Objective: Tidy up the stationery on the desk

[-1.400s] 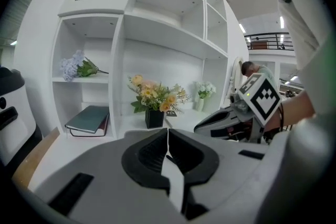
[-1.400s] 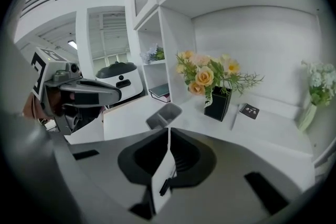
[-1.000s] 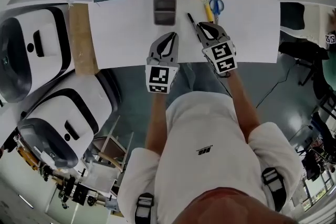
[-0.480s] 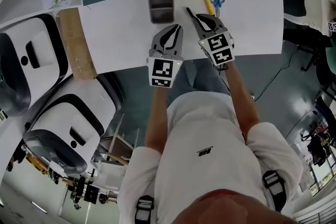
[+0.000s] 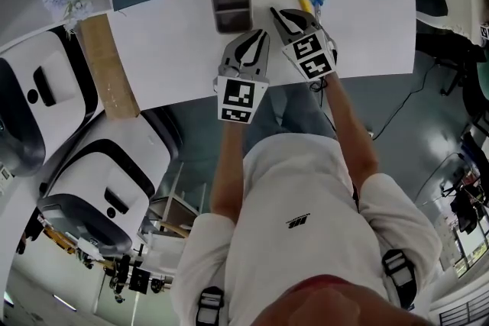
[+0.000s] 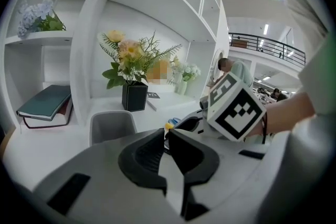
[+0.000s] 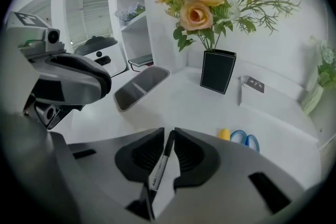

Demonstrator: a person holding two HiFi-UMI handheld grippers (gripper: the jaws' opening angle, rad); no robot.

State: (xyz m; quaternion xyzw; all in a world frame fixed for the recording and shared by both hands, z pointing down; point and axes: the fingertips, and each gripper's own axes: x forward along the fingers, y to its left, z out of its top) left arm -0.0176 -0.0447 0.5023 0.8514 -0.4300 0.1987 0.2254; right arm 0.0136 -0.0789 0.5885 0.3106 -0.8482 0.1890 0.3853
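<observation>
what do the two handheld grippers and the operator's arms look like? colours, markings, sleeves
Both the left gripper and right gripper have grey shells, black ribbed pads and a white cube with black square markers. The person wears a white short-sleeved T-shirt with a small dark logo; forearms bare. The right gripper's jaws have just been opening, a pen between them.

Your desk [image 5: 168, 42] looks smooth, matt white; the grey tray [image 5: 231, 8] reads as matt plastic, the pen [image 7: 160, 164] smooth plastic.
</observation>
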